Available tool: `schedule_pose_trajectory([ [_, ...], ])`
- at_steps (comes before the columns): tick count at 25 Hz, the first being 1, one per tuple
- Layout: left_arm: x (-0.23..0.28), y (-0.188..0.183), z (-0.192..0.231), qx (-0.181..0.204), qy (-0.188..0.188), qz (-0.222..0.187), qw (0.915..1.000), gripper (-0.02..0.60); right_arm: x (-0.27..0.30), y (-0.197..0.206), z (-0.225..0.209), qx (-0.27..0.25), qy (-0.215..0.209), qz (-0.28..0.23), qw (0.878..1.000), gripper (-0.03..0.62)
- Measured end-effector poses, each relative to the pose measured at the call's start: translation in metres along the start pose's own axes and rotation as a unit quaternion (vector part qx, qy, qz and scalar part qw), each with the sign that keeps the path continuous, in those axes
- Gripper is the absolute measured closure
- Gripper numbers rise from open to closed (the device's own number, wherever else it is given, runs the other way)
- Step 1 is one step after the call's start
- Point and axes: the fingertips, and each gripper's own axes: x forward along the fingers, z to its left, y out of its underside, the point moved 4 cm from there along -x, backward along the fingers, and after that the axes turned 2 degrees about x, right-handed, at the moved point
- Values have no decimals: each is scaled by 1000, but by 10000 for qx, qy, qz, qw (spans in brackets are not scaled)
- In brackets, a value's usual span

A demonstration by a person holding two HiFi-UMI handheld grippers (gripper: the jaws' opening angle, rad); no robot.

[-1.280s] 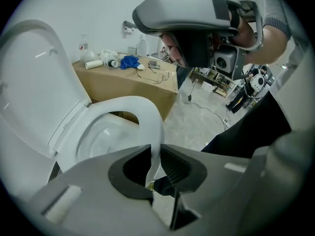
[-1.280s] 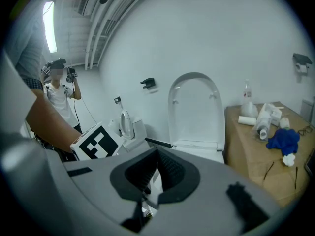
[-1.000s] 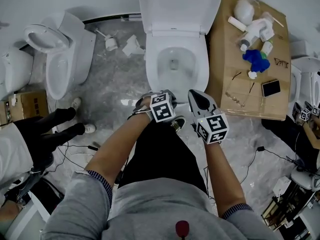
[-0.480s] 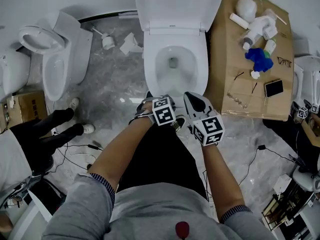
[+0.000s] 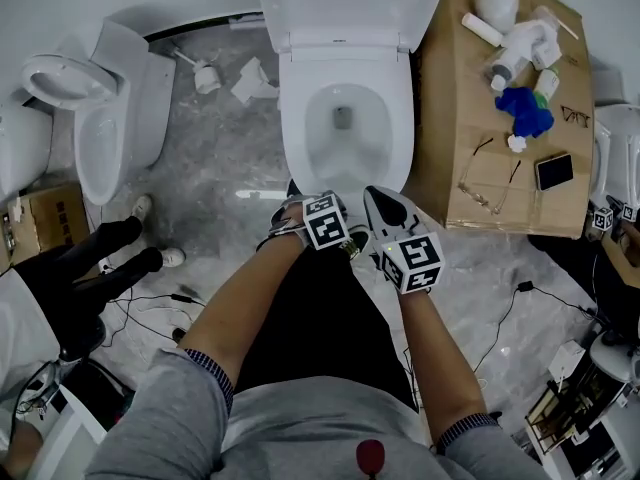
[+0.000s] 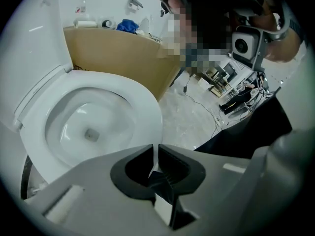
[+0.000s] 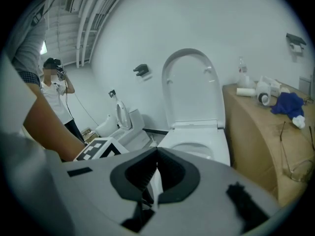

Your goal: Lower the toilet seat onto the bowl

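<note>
A white toilet [image 5: 345,128] stands ahead with its seat and lid [image 5: 350,3] upright against the wall; the bowl is uncovered. In the right gripper view the raised seat [image 7: 189,87] stands above the bowl rim [image 7: 199,144]. My left gripper [image 5: 296,200] hovers just before the bowl's front edge. Its jaws [image 6: 155,149] are closing, a narrow slit is left between them and nothing is in it. My right gripper [image 5: 378,196] is beside it, its jaws [image 7: 157,154] shut and empty. Neither gripper touches the toilet.
A cardboard box [image 5: 450,88] right of the toilet carries bottles, a blue cloth [image 5: 520,110], glasses and a phone [image 5: 552,171]. Another toilet [image 5: 95,118] stands at the left. A person's black-clad legs [image 5: 95,268] and cables lie on the marble floor.
The toilet has slid lower and closer in the head view. Both grippers have kept their place side by side at the bowl's front.
</note>
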Motion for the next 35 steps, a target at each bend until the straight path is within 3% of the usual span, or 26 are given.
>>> schedule_pose_trajectory([
  [16,46,19,12,-473,156,58,9987,572,9,39,-17,333,180,74,9993,580],
  [35,78,30,28,-727,104,216,9971,572,1,61,-33,646,216,41,9977,580],
])
